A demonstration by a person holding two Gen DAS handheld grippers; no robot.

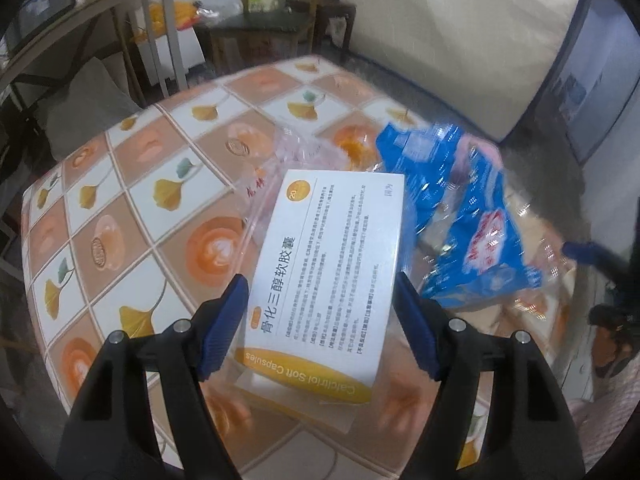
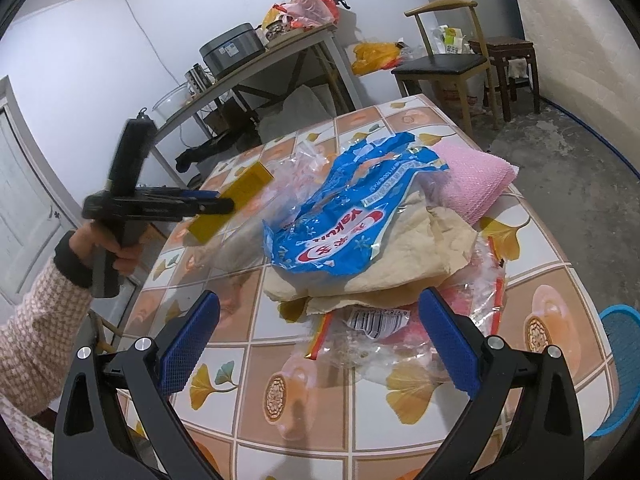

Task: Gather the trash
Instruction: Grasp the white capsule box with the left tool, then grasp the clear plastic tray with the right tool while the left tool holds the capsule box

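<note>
One capsule box [image 1: 326, 268] clamped in left hand-held gripper [image 1: 320, 304], long axis forward.

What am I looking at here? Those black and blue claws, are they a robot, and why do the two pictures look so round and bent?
No robot: a person holds a hand-operated gripper in each hand, each with a wide-angle camera looking along its two blue-padded fingers, hence the bent look. One picture comes from the left gripper, the other from the right gripper. The left one clamps a white and yellow medicine box; the right view shows it from the side, lifted above the table. The right gripper is open and empty. On the tiled tablecloth lies a trash pile: a blue wrapper, crumpled brown paper, clear plastic bags and a pink cloth.
</note>
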